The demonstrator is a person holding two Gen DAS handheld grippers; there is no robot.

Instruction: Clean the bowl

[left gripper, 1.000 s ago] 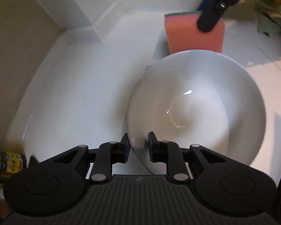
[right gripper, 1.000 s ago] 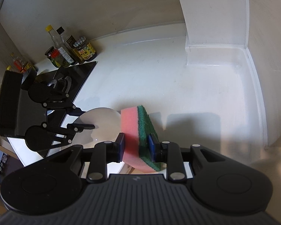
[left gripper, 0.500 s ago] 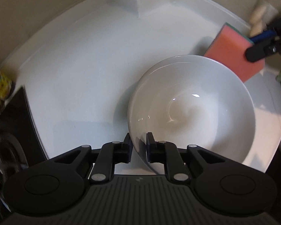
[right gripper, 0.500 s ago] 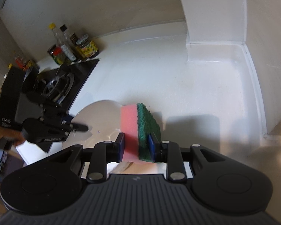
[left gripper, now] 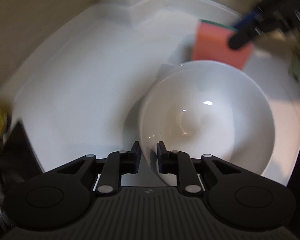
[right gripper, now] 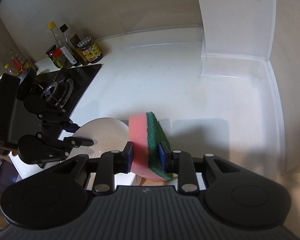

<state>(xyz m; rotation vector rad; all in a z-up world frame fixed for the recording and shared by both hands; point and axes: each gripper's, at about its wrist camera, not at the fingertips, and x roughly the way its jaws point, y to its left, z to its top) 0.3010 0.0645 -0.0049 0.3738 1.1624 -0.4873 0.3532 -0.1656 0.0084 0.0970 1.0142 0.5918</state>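
Observation:
A white bowl point(left gripper: 206, 112) is held by its near rim in my left gripper point(left gripper: 147, 152), which is shut on it above the white counter. The bowl also shows in the right wrist view point(right gripper: 105, 134), with the left gripper point(right gripper: 81, 134) clamped on its left rim. My right gripper point(right gripper: 145, 154) is shut on a pink sponge with a green scrub side point(right gripper: 147, 140). In the left wrist view the sponge point(left gripper: 218, 46) hangs just beyond the bowl's far rim, held by the right gripper point(left gripper: 242, 34), apart from the bowl.
A white counter point(right gripper: 190, 92) ends at a raised white corner ledge point(right gripper: 236, 58). A black gas hob point(right gripper: 67, 86) lies at the left, with several sauce jars and bottles point(right gripper: 75, 50) behind it against the wall.
The left wrist view has swung, and the bowl stays clamped. The sponge has shifted from the bowl's right rim to beyond its far rim. The right gripper has lifted a little.

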